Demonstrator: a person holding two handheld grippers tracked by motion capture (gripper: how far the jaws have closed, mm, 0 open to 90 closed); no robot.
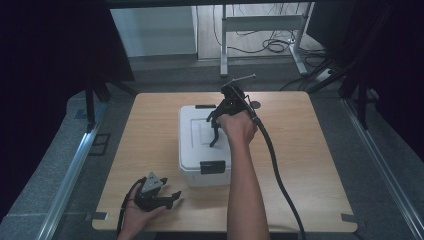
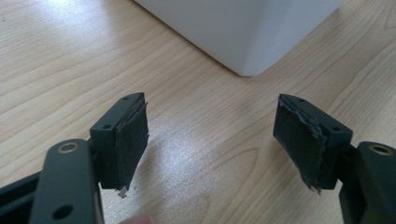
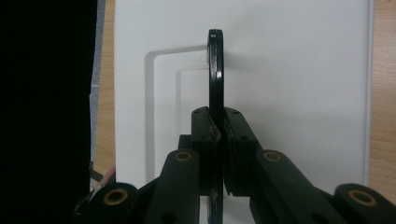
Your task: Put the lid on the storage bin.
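A white plastic box [image 1: 205,147] with a lid sits near the middle of the wooden worktop [image 1: 300,165], with one black latch [image 1: 212,167] on its near end and another [image 1: 205,106] at the far end. The right hand-held gripper [image 1: 215,136] points down over the lid, held from above by the person's right hand [image 1: 238,126], with its cable [image 1: 280,180] trailing back toward the near edge. In the right gripper view its jaws are closed tight on a thin black handle [image 3: 215,74] that stands up on edge from the recessed panel of the white lid [image 3: 299,84]. The left hand-held gripper [image 1: 175,198] rests low at the near left part of the worktop, held in the left hand [image 1: 137,212] and well apart from the box. In the left gripper view its jaws stand wide apart with nothing between them, and a rounded corner of the box [image 2: 247,32] lies just ahead.
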